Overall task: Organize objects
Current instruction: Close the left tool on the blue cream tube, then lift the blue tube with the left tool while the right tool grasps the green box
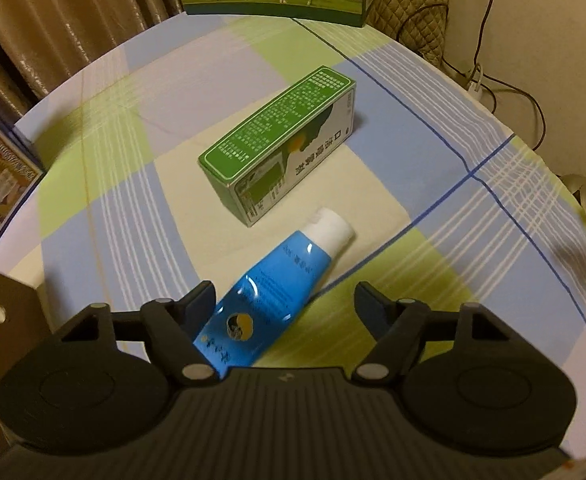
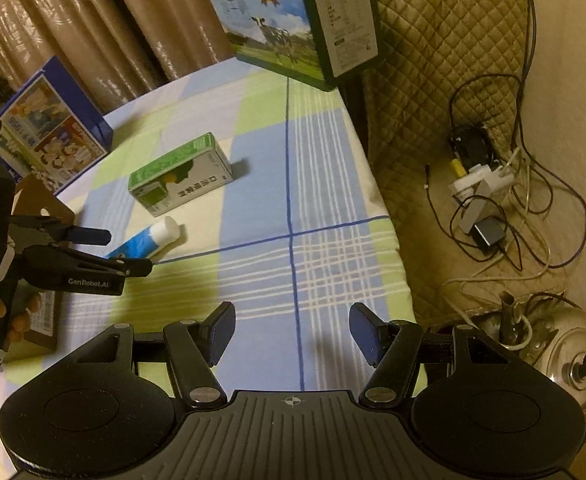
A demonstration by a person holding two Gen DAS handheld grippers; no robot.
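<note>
Left hand-held gripper point(image 1: 285, 300) has its jaws spread wide around the flat tail end of a blue tube point(image 1: 271, 292), not yet clamped; the left finger is near touching the tube's edge, the other stands clear. The tube lies on the tabletop point(image 1: 413, 128), its white cap point(image 1: 331, 228) pointing at a green box point(image 1: 281, 140) just beyond it. To grip well, I judge the jaws should centre on the tube's body and close gently, as the soft tube may squash or slide. Right hand-held gripper point(image 2: 291, 330) hangs open and empty over the tabletop, well to the right of the green box. Count: one blue tube, one green box, two hand-held grippers, one milk carton point(image 2: 289, 20) beyond the green box, one blue picture box point(image 2: 49, 128) to its left.
</note>
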